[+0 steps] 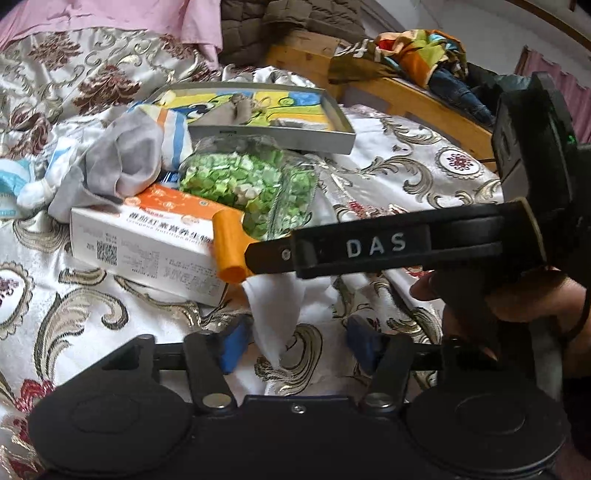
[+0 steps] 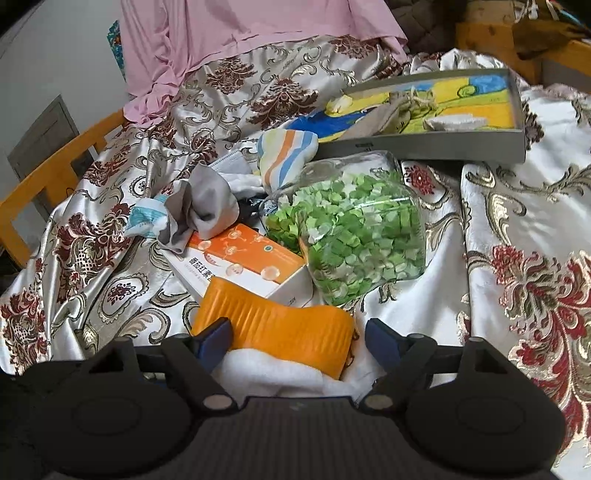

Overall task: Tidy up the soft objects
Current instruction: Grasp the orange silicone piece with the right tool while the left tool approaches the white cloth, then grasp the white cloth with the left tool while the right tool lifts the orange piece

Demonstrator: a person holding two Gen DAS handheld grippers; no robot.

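Note:
A white cloth (image 1: 277, 310) lies on the patterned bedspread between my left gripper's (image 1: 299, 347) blue pads (image 1: 234, 347). The pads stand apart from it, so that gripper is open. My right gripper (image 2: 297, 339) reaches in from the right in the left wrist view, its black arm marked DAS (image 1: 388, 245). An orange ribbed piece (image 2: 273, 328) sits at its tip over the white cloth (image 2: 266, 373). Its right pad is clear of that piece, and the jaws are open. A crumpled grey cloth (image 2: 207, 206) and a striped cloth (image 2: 284, 155) lie behind.
A clear bag of green pieces (image 2: 354, 229) leans on an orange-and-white box (image 2: 240, 262). Behind them is a grey tray (image 2: 424, 151) holding a beige pouch (image 2: 391, 110). A pink sheet (image 2: 236, 33) drapes at the back. A wooden bed frame (image 1: 406, 96) carries piled clothes (image 1: 417, 51).

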